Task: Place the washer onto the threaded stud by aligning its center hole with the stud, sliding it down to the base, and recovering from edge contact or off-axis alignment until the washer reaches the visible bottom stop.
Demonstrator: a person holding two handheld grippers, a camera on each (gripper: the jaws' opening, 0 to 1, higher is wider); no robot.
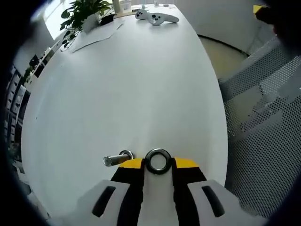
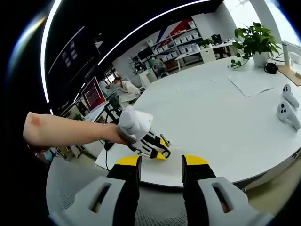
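At the near edge of the white counter [image 1: 141, 94], in the left gripper view, we see the left claw [image 1: 158, 165] gripping the washer [image 1: 158, 161] between its yellow-tipped jaws; the metal ring faces the camera with its hole open to us; just to the left of it the threaded stud [image 1: 117, 159] lies along the counter surface, pointing away to the left, its nearer end close beside the washer but not through the hole; whether the two touch we cannot tell.

At the far end of the counter we see a potted plant [image 1: 84, 12], a sheet of paper [image 1: 96, 35] and two white controllers [image 1: 157, 18]; to the right, off the counter, a perforated mesh surface [image 1: 263, 122] shows.

In the right gripper view the right claw [image 2: 161, 165] stands wide, nothing between its jaws, hovering off the counter's [image 2: 211, 117] edge; beyond it a person's bare forearm [image 2: 70, 131] reaches in from the left, the hand wrapped in white on the left claw [image 2: 160, 149], whose yellow tips rest low at the counter; the washer is too small to make out here. Farther off we see the potted plant [image 2: 256, 42], the paper [image 2: 251, 84], the controllers [image 2: 287, 106], shelving [image 2: 181, 40] and a red screen [image 2: 93, 93].
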